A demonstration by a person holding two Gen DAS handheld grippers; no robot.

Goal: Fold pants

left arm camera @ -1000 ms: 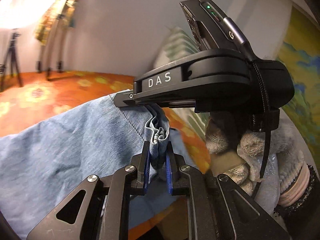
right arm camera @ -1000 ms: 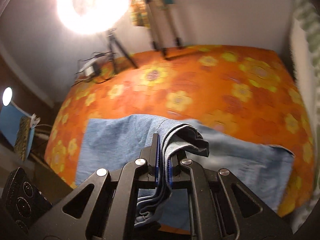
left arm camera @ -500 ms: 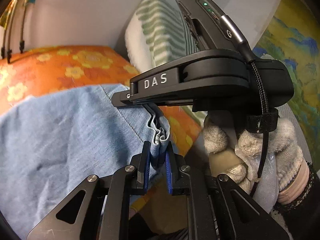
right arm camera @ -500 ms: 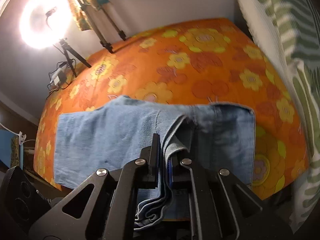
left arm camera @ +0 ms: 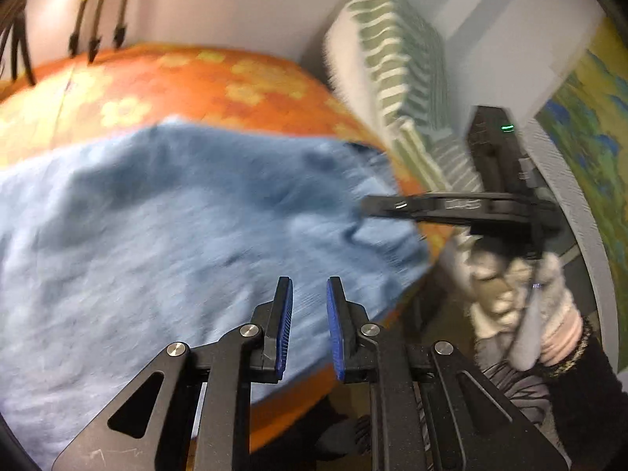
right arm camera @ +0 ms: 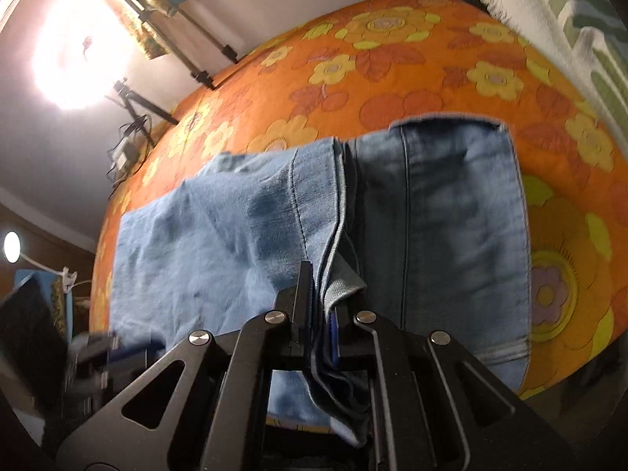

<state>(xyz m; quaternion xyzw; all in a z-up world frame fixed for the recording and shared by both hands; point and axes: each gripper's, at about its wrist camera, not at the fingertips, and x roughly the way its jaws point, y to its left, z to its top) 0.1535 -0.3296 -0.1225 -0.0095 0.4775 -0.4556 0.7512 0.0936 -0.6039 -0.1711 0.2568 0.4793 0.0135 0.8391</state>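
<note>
Light blue denim pants [right arm camera: 235, 243] lying folded over on the bed with the orange flowered bedspread [right arm camera: 412, 62], near its front edge.

Long axis runs side to side in the right wrist view, with the doubled-up end toward the striped green-and-white pillow [right arm camera: 569, 8]. Right gripper [right arm camera: 320, 306] has its jaws clamped on a bunched edge of the denim. Left gripper [left arm camera: 308, 314] jaws have just been opening, blue pads parted, nothing between them, fabric lying below. Gloved right hand [left arm camera: 518, 294] shows in the left view.
</note>
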